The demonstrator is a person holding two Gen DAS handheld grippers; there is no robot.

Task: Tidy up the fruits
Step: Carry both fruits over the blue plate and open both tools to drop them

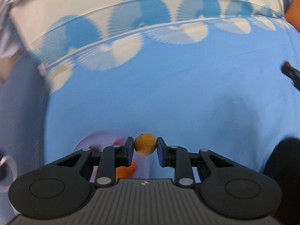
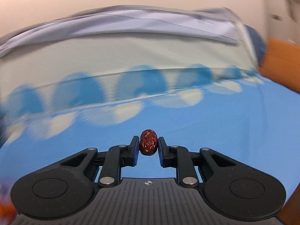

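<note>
**Both grippers carry a small fruit above the blue cloth**

The left gripper (image 1: pixel 145 146) has its fingers (image 1: pixel 129 150) closed almost fully, pressing from both sides on a small round brownish-yellow fruit (image 1: pixel 145 144). The fruit sits at the very tips of the pads, clear of the surface below. Just under and behind the left finger lies a pale plate (image 1: pixel 88 142), blurred, with a red fruit (image 1: pixel 119 142) and an orange fruit (image 1: pixel 127 170) on it; what kinds they are cannot be told.

The right gripper (image 2: pixel 149 143) has its fingers (image 2: pixel 134 150) drawn in about as tight, clamped on a wrinkled dark-red date (image 2: pixel 148 142) standing upright between the pad tips, also off the surface.

Beneath both grippers spreads a blue tablecloth (image 1: pixel 187 93) over the tabletop, its far edge printed with white and darker blue scalloped shapes. Beyond that edge lies a pale cream cloth (image 2: pixel 121 56) with a fold of light lavender fabric (image 2: pixel 131 24) behind it. An orange surface (image 2: pixel 281 61) shows at the far right in both views. A dark object (image 1: pixel 290 73) enters the left wrist view from the right edge, too blurred to identify.
</note>
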